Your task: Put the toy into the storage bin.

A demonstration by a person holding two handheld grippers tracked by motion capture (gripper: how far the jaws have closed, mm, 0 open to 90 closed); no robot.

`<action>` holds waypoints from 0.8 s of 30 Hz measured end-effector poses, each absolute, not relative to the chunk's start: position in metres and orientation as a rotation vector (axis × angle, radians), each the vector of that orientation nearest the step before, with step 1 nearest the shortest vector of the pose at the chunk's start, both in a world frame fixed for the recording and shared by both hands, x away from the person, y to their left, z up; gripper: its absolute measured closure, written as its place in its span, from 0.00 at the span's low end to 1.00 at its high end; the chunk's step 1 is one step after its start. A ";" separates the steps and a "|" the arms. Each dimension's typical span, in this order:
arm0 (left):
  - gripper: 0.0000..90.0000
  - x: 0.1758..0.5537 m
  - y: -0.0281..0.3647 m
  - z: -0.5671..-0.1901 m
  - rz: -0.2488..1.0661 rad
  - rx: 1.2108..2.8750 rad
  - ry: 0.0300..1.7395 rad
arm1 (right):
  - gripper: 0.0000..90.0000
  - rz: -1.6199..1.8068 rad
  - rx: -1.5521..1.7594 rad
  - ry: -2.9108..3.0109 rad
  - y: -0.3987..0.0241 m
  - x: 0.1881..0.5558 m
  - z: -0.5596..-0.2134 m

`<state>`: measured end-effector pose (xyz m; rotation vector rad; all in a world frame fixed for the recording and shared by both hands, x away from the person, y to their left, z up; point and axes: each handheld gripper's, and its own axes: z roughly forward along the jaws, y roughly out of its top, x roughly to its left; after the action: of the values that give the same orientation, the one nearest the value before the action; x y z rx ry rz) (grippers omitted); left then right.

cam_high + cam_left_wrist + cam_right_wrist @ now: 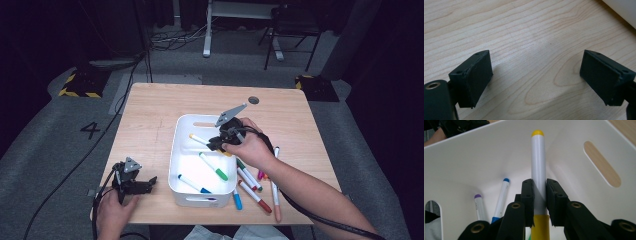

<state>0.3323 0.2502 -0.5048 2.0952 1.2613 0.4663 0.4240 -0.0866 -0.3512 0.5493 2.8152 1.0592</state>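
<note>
High view: the right gripper (220,142) hangs over the white bin (181,150), clamping a yellow marker (200,139); the left gripper (145,185) rests at the table's (150,115) 7 o'clock corner.
Left gripper view: its jaws stand wide apart over bare wood.
Right gripper view: pads (527,192) pinch the yellow marker (538,167), tip at 12 o'clock inside the bin (574,185); blue marker (501,197) at 9 o'clock
</note>
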 end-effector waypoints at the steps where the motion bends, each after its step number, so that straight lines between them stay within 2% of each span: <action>1: 0.12 0.332 0.250 -0.505 0.466 2.094 1.262 | 0.86 1.053 0.549 2.819 -0.086 0.424 -0.354; 13: 0.12 0.332 0.250 -0.505 0.467 2.093 1.264 | 0.85 0.921 0.541 2.889 -0.082 0.418 -0.370; 24: 0.12 0.332 0.250 -0.505 0.464 2.093 1.263 | 0.85 0.885 0.544 2.938 -0.080 0.408 -0.368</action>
<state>0.3322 0.2501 -0.5049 2.0926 1.2632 0.4640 0.4080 -0.0800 -0.3683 0.5442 2.9379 0.8847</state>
